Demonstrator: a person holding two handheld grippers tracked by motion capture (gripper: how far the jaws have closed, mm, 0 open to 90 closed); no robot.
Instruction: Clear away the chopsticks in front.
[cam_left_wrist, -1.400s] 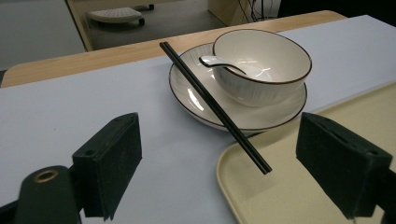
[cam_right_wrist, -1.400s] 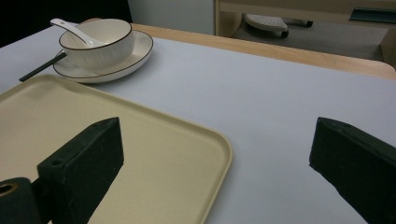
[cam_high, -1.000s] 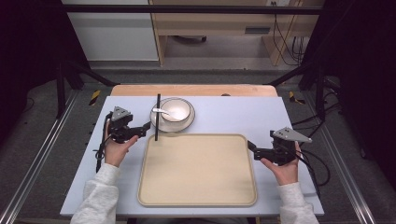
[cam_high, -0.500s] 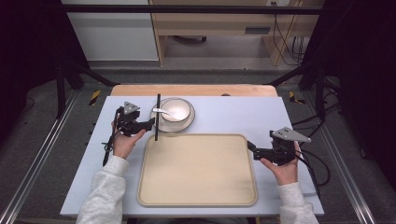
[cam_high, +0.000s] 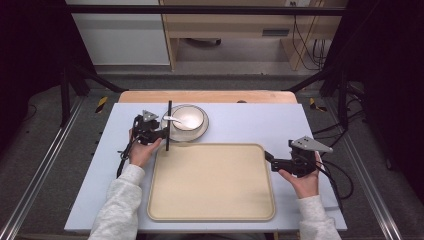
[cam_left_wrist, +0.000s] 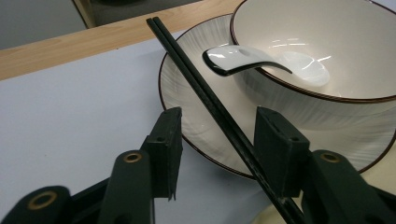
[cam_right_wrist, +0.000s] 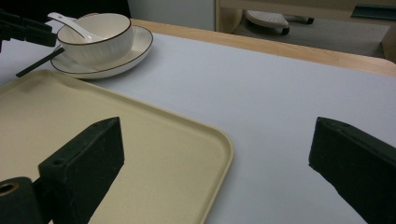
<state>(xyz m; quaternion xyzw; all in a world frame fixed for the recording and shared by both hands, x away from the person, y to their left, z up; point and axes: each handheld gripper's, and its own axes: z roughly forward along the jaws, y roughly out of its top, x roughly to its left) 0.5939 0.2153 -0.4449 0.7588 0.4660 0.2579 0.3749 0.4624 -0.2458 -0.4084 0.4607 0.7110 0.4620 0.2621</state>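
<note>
Here the left gripper (cam_left_wrist: 217, 140) brackets unbranded black chopsticks (cam_left_wrist: 205, 98).

Tray (cam_high: 210, 185) top bare, free to cross; chopsticks (cam_high: 168, 125) lean on plate (cam_high: 200, 134) rim, blocking approach from the left.

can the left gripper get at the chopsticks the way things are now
Probably yes. The left gripper is open with the chopsticks already lying between its jaws, resting across the plate rim. Nothing sits between the jaws and the sticks; the bowl and spoon lie beyond.
</note>
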